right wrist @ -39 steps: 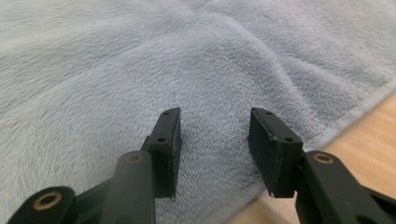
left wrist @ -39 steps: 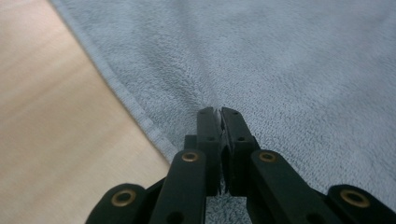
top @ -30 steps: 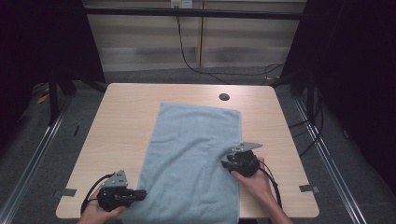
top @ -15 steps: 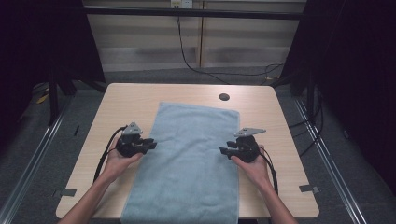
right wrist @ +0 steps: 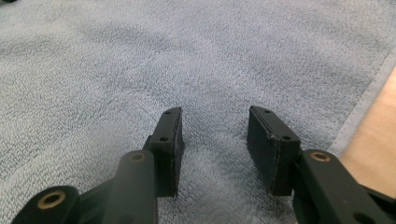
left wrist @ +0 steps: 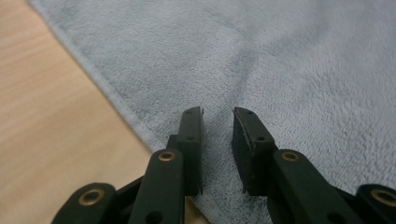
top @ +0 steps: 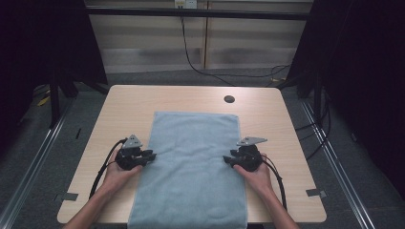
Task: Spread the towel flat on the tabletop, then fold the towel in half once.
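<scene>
While the pale blue towel (top: 193,167) lies flat and lengthwise down the middle of the wooden worktop (top: 124,109), its near end reaching the near edge, I have a gripper at each of its long sides; the left gripper (top: 152,156) sits at the towel's left hem, about halfway along, with its tips just over the cloth; in the left gripper view (left wrist: 218,114) its jaws stand a narrow gap apart above the pile, just inside the hem, having just been opening, and nothing is pinched between them; the right gripper (top: 227,160) sits at the right hem, level with the other; in the right gripper view (right wrist: 214,114) its jaws stand wider apart over the towel, nothing between them but the cloth below; a small dark round hole (top: 229,99) shows in the worktop beyond the towel's far right corner.
</scene>
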Tool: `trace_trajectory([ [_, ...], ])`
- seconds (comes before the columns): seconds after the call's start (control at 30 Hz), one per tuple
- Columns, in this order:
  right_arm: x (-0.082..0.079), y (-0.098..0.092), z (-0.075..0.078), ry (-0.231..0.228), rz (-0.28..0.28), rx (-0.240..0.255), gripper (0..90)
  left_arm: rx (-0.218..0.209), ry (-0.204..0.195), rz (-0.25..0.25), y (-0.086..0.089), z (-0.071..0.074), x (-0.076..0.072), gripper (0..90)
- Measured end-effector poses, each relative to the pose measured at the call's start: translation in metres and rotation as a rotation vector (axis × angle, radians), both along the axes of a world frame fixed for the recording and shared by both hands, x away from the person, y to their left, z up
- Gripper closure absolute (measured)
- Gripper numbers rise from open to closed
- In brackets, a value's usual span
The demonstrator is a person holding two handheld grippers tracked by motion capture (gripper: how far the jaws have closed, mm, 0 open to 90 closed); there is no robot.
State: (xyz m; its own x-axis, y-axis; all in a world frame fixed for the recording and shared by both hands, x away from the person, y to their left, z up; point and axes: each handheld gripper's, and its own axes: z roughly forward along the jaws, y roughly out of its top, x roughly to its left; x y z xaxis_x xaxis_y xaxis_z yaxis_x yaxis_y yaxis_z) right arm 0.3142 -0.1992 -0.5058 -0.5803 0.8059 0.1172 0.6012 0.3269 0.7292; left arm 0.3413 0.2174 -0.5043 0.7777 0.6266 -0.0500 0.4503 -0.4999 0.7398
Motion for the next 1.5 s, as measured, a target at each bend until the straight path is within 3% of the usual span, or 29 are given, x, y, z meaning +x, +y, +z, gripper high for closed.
trace_trajectory([
  [0.17, -0.016, 0.003, 0.001, 0.011, 0.036, 0.002, 56.8, -0.060, 0.026, -0.014, 0.013, -0.002, -0.022, 73.1],
  [0.33, -0.037, 0.004, 0.003, 0.023, 0.078, 0.002, 56.8, -0.079, 0.035, -0.025, 0.018, -0.003, -0.038, 73.0],
  [0.4, -0.046, 0.001, 0.003, 0.024, 0.085, 0.015, 57.0, -0.078, 0.038, -0.026, 0.017, -0.002, -0.044, 72.6],
  [0.47, -0.052, -0.001, 0.000, 0.000, 0.088, 0.027, 57.0, -0.048, 0.018, -0.016, 0.014, -0.001, -0.050, 72.7],
  [0.53, -0.056, -0.002, 0.000, 0.007, 0.082, 0.040, 57.1, -0.023, 0.007, -0.024, 0.011, 0.000, -0.055, 72.7],
  [0.73, -0.073, -0.004, 0.003, 0.031, 0.093, 0.030, 57.5, -0.051, 0.053, -0.039, 0.011, 0.001, -0.070, 72.6],
  [0.9, -0.087, -0.004, 0.005, 0.053, 0.101, 0.038, 57.4, -0.028, 0.062, -0.065, 0.010, 0.004, -0.087, 72.0],
  [1.03, -0.099, -0.004, 0.007, 0.077, 0.111, 0.033, 57.2, -0.047, 0.088, -0.077, 0.010, 0.005, -0.097, 71.5],
  [1.13, -0.103, 0.000, 0.009, 0.076, 0.112, 0.002, 54.0, -0.063, 0.115, -0.089, 0.010, 0.005, -0.097, 67.2],
  [1.2, -0.099, 0.000, 0.010, 0.088, 0.110, 0.033, 52.2, -0.079, 0.113, -0.092, 0.009, 0.007, -0.094, 59.9],
  [1.3, -0.089, -0.005, 0.015, 0.064, 0.088, 0.075, 49.5, -0.107, 0.095, -0.089, 0.010, 0.013, -0.084, 49.6],
  [1.4, -0.078, -0.010, 0.021, 0.046, 0.063, 0.091, 47.8, -0.134, 0.083, -0.064, 0.008, 0.019, -0.072, 45.4],
  [1.5, -0.065, -0.018, 0.027, 0.029, 0.044, 0.095, 47.1, -0.129, 0.084, -0.036, 0.006, 0.021, -0.056, 41.1],
])
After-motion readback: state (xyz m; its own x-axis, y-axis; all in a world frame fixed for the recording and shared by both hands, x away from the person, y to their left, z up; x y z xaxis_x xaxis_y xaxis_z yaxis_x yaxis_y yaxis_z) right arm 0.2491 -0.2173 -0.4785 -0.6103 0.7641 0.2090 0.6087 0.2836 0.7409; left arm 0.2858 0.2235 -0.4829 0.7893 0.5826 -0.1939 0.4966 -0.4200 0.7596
